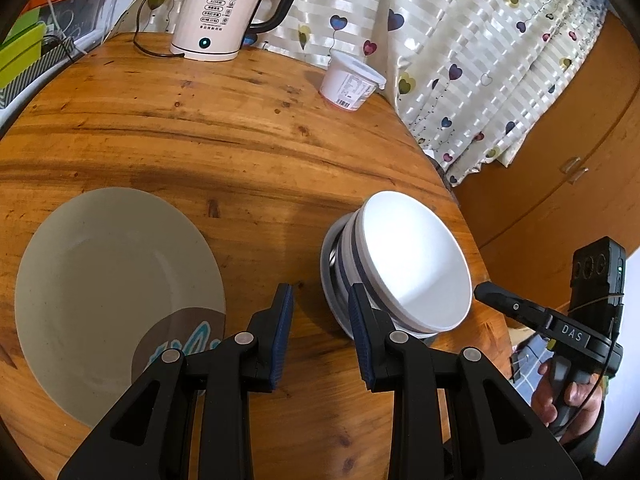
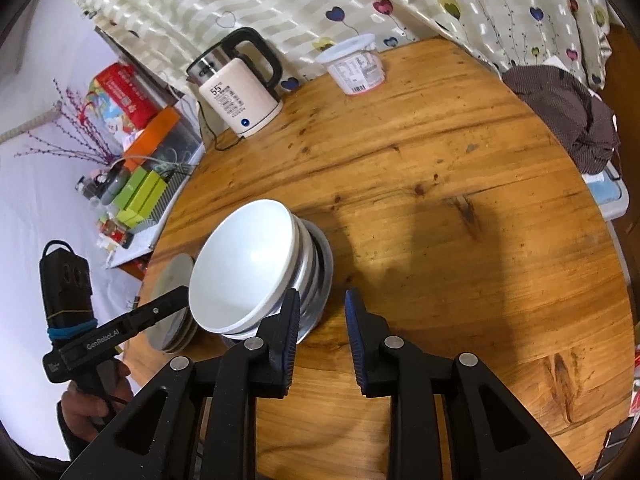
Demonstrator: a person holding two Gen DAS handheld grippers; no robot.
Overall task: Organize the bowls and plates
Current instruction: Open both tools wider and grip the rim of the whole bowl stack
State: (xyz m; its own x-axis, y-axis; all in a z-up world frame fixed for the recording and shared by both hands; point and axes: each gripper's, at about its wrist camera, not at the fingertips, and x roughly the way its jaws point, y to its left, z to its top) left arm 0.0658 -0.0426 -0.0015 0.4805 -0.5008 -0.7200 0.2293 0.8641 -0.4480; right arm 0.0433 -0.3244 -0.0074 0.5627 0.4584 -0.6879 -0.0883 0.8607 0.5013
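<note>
A white bowl [image 1: 412, 256] tops a stack of nested bowls near the right edge of the round wooden table [image 1: 224, 140]. A grey plate [image 1: 116, 280] with a brown and blue pattern lies to its left. My left gripper [image 1: 320, 312] stands open over bare wood between the plate and the stack, with its right finger against the stack's near side. In the right wrist view the bowl stack [image 2: 248, 264] sits just left of my right gripper [image 2: 323, 308]. That gripper is open with only the table [image 2: 440, 200] between its pads. The grey plate [image 2: 172, 280] lies beyond the stack.
An electric kettle [image 1: 218, 12] with its cord and a lidded plastic tub [image 1: 352, 80] stand at the table's far side by the heart-patterned curtain [image 1: 480, 40]. Boxes [image 2: 140, 184] crowd a shelf beside the table. A brown cloth [image 2: 568, 120] lies off the table's right edge.
</note>
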